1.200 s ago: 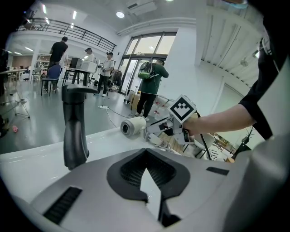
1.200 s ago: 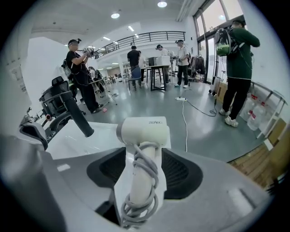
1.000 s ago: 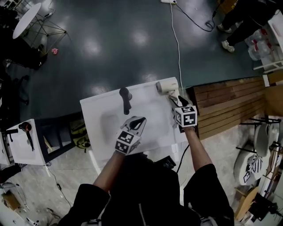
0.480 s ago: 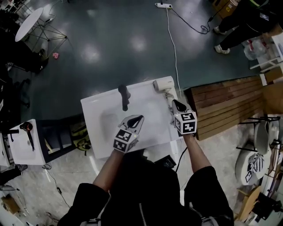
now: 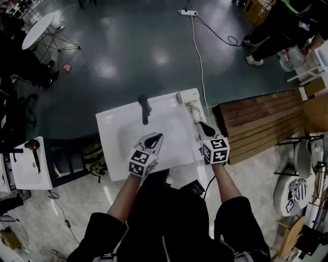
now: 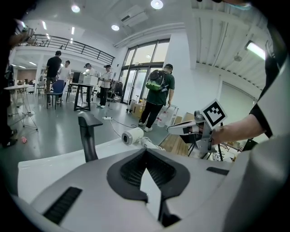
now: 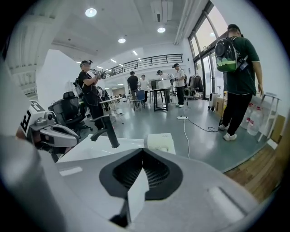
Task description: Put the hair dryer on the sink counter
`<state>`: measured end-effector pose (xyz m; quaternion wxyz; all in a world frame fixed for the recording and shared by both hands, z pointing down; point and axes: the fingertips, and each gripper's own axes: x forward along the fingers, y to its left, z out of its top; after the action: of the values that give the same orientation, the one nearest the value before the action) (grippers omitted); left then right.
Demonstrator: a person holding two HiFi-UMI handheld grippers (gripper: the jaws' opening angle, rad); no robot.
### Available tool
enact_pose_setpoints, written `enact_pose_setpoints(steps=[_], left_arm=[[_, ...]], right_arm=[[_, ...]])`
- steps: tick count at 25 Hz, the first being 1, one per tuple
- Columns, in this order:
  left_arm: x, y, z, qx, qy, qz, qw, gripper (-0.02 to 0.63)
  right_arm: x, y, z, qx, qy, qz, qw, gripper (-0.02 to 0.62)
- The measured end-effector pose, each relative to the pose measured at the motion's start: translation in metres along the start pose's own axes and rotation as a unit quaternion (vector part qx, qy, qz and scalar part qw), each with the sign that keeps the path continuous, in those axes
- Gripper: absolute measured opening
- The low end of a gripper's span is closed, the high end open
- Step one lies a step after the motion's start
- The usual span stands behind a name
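Observation:
The white hair dryer [image 5: 187, 99] lies on the far right corner of the white sink counter [image 5: 118, 148], handle pointing toward me. It also shows in the left gripper view [image 6: 133, 135] and the right gripper view [image 7: 161, 142]. My right gripper [image 5: 204, 126] hovers just short of the handle's end, shut with nothing between its jaws [image 7: 143, 154]. My left gripper [image 5: 155, 139] is over the basin, shut and empty [image 6: 146, 154]. The black faucet [image 5: 144, 108] stands at the counter's back edge.
A wooden platform [image 5: 261, 123] adjoins the counter's right side. A cable runs from the dryer to a power strip [image 5: 188, 12] on the dark floor. A person [image 5: 279, 23] stands at the top right. A small white table [image 5: 25, 171] with a dark dryer is at left.
My right gripper has drawn back from the dryer's handle toward me. The dryer stays lying on the counter. The left gripper has shifted slightly back.

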<state>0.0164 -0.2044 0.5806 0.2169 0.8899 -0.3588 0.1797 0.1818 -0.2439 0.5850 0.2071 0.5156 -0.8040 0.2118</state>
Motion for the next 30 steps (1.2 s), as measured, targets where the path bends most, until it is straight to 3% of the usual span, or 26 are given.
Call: enact_pose_setpoints(steps=[11, 30], left_arm=[[-0.026, -0.019, 0.007, 0.021, -0.02, 0.003, 0.9996, 0.011], [-0.071, -0.052, 0.009, 0.045, -0.047, 0.008, 0.9978, 0.011]], right_arm=[[-0.054, 0.031, 0.015, -0.011, -0.061, -0.005, 0.998, 0.006], [-0.118, 0.05, 0.025, -0.021, -0.11, -0.013, 0.994, 0.006]])
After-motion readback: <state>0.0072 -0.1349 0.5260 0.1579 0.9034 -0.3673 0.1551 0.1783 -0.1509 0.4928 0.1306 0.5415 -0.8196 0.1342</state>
